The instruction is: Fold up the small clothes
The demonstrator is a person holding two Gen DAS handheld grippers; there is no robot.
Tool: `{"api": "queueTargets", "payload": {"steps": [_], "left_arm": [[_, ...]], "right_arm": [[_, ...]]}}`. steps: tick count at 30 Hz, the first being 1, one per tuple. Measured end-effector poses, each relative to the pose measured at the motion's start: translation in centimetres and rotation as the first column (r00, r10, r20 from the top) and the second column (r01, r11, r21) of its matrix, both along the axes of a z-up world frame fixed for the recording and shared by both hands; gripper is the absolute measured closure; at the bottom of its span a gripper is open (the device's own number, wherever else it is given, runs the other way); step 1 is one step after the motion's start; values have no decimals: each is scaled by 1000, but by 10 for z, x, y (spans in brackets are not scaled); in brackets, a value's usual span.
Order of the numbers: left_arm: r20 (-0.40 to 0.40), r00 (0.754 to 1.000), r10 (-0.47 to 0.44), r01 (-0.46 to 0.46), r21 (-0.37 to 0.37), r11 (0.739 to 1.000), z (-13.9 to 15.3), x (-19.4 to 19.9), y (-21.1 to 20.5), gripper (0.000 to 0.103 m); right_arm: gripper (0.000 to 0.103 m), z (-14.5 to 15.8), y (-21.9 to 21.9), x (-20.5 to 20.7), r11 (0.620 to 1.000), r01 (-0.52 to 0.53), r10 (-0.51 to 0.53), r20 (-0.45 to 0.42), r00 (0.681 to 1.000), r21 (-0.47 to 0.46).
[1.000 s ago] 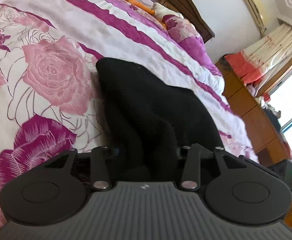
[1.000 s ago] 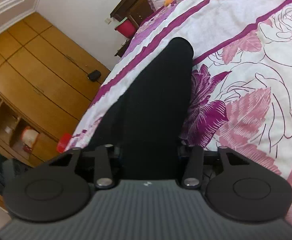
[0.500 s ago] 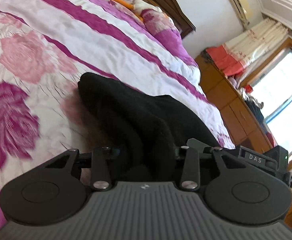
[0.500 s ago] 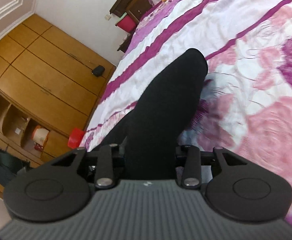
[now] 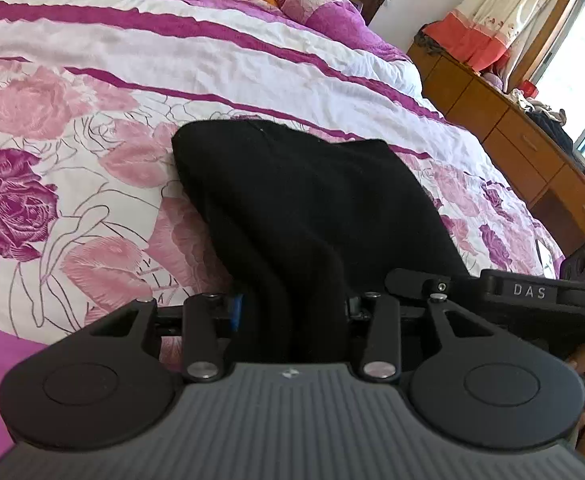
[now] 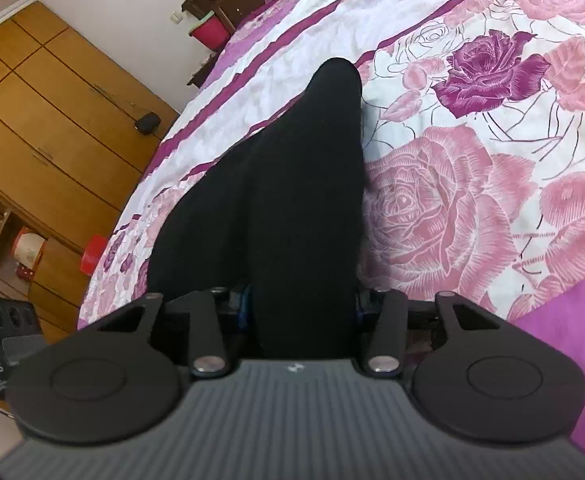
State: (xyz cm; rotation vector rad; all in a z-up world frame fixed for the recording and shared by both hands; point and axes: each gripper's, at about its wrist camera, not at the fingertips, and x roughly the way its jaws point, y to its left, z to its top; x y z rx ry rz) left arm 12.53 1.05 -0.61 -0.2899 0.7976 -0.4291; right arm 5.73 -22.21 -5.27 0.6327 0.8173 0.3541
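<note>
We've got the black garment [image 5: 300,200] hanging off both tools over the flowered bedspread [image 5: 72,128], its far end trailing down onto the quilt. The left gripper [image 5: 292,312] has a bunch of cloth running in between its fingers, so we read that as clenched on the fabric. The right gripper [image 6: 300,308] carries the other bunch; its jaws have just been opening a little, yet the cloth sits packed between them and looks held. In the left view the other tool [image 5: 532,292] sits just beside us, so the two held ends are close together. By our judgement a fold is under way: the doubled cloth is not yet laid flat, and smoothing and any further folds remain.
</note>
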Motion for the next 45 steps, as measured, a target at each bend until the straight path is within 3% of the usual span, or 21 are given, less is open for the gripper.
{"api": "queueTargets", "payload": {"steps": [5, 12, 17, 24, 30, 35, 38, 42, 45], "left_arm": [[70, 997, 39, -42, 37, 998, 20, -1, 1, 56], [94, 987, 132, -144, 138, 980, 11, 20, -5, 54], [118, 982, 144, -167, 216, 962, 1, 36, -9, 49], [110, 985, 133, -155, 222, 963, -8, 52, -8, 47], [143, 980, 137, -166, 217, 962, 6, 39, -7, 47], [190, 973, 133, -178, 244, 953, 31, 14, -10, 47], [192, 970, 147, -192, 239, 952, 44, -3, -9, 46], [191, 969, 159, -202, 228, 952, 58, -27, -10, 40], [189, 968, 165, -204, 214, 955, 65, -46, -11, 35]], "right_arm": [[53, 19, 3, -9, 996, 9, -5, 39, 999, -92], [54, 44, 8, -12, 955, 107, -47, 217, 975, -278], [56, 18, 16, 9, 966, 67, -22, 177, 984, -251], [53, -2, 17, 17, 980, 90, -59, 177, 982, -177], [50, 12, 19, 7, 975, 114, -75, 202, 977, -190], [49, 37, 24, -11, 950, 154, -83, 254, 964, -270], [48, 54, 23, -25, 954, 152, -76, 283, 956, -257], [36, 74, 25, -47, 954, 159, -73, 319, 945, -252], [36, 85, 28, -66, 958, 149, -61, 331, 942, -246]]}}
